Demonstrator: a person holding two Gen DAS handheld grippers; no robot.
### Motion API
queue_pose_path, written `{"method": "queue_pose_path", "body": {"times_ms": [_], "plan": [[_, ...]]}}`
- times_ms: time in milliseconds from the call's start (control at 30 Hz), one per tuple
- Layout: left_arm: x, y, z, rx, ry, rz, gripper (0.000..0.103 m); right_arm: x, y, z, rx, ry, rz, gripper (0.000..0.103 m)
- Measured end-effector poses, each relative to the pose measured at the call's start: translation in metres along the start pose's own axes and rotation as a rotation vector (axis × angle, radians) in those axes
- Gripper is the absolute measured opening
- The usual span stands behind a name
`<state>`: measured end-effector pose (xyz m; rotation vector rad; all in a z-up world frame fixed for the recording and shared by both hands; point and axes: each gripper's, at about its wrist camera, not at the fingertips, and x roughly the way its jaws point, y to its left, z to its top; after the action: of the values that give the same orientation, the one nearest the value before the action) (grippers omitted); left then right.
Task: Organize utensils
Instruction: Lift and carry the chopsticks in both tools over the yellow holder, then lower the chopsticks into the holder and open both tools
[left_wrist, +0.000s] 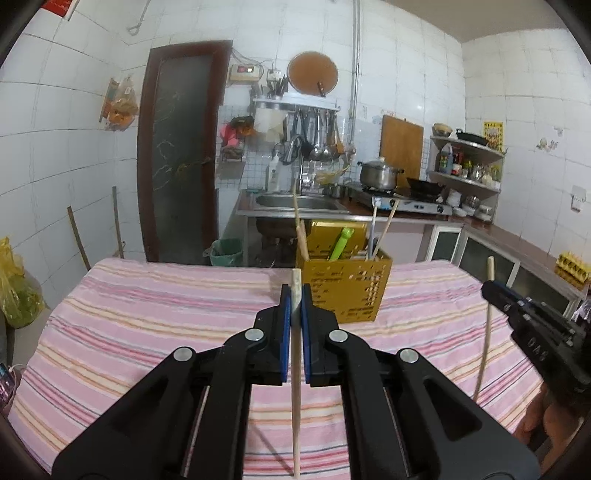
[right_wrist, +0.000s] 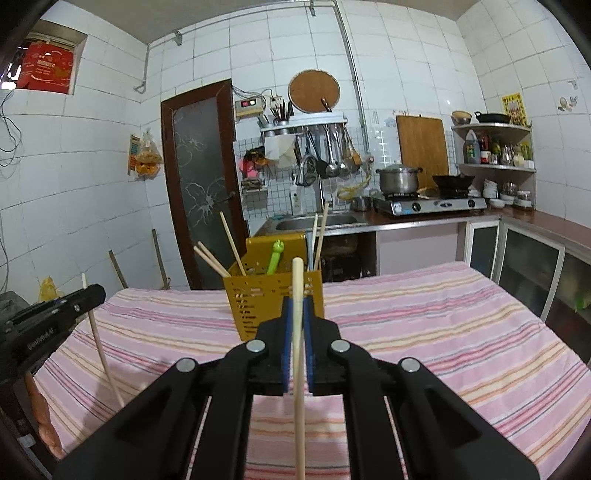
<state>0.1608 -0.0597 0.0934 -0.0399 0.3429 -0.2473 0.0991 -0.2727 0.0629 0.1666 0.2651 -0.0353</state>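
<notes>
1. Closest to the left wrist camera, the left gripper (left_wrist: 295, 295) has its blue pads clamped tight on a pale wooden chopstick (left_wrist: 295, 387). That stick stands nearly upright between the jaws, its blunt top poking just above the fingertips and its long end running down past the bottom of the view.
2. On the right wrist camera, the right gripper (right_wrist: 297, 308) is likewise closed on a second chopstick (right_wrist: 298, 369), also held close to upright, with its rounded top rising above the pads.
3. Each gripper shows in the other's view: the right gripper at the right edge of the left view with its stick hanging below it, the left gripper at the left edge of the right view with its stick slanting down toward the cloth.
4. Both grippers are above a table covered by a pink striped cloth (left_wrist: 147, 332).
5. Beyond the fingertips, near the far edge of the table, stands a yellow perforated utensil holder (right_wrist: 273, 299). It already holds several chopsticks leaning out at angles, a green-handled utensil (right_wrist: 275, 258) and what seem to be other handles I cannot identify.
6. Behind the table lies a kitchen counter with a steel sink (left_wrist: 301, 202), a lidded pot (right_wrist: 399, 179) on a gas stove, and ladles hanging from a wall rack.
</notes>
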Motion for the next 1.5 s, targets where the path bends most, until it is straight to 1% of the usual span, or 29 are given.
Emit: {"method": "queue_pose_path", "body": {"times_ms": [267,433,533,733,900,1000,1100,1200,1367,1500], "plan": [[-0.003,-0.010,0.036,0.015,-0.078,-0.024,0.004,0.007,-0.001,0.030,-0.013,-0.055,0.004,0.006],[0.005,-0.013,0.053,0.016,-0.097,-0.037,0.004,0.015,-0.001,0.045,-0.027,-0.073,0.011,0.006],[0.011,-0.017,0.065,0.035,-0.100,-0.042,0.004,0.021,-0.002,0.053,-0.025,-0.082,0.014,0.006],[0.017,-0.026,0.098,0.038,-0.142,-0.055,0.004,0.035,-0.003,0.076,-0.011,-0.098,0.016,0.006],[0.031,-0.031,0.125,0.038,-0.182,-0.053,0.004,0.044,-0.002,0.098,-0.014,-0.153,0.004,0.006],[0.042,-0.035,0.143,0.032,-0.199,-0.058,0.004,0.054,-0.001,0.114,-0.010,-0.184,0.003,0.006],[0.056,-0.043,0.157,0.044,-0.229,-0.047,0.004,0.066,-0.002,0.125,-0.005,-0.210,0.004,0.006],[0.071,-0.048,0.168,0.041,-0.246,-0.042,0.004,0.086,-0.008,0.135,0.024,-0.247,0.005,0.006],[0.106,-0.047,0.177,0.038,-0.269,-0.029,0.004,0.117,-0.011,0.143,0.030,-0.294,0.009,0.006],[0.141,-0.050,0.176,0.046,-0.263,-0.021,0.004,0.143,-0.010,0.147,0.039,-0.327,0.007,0.006]]}}
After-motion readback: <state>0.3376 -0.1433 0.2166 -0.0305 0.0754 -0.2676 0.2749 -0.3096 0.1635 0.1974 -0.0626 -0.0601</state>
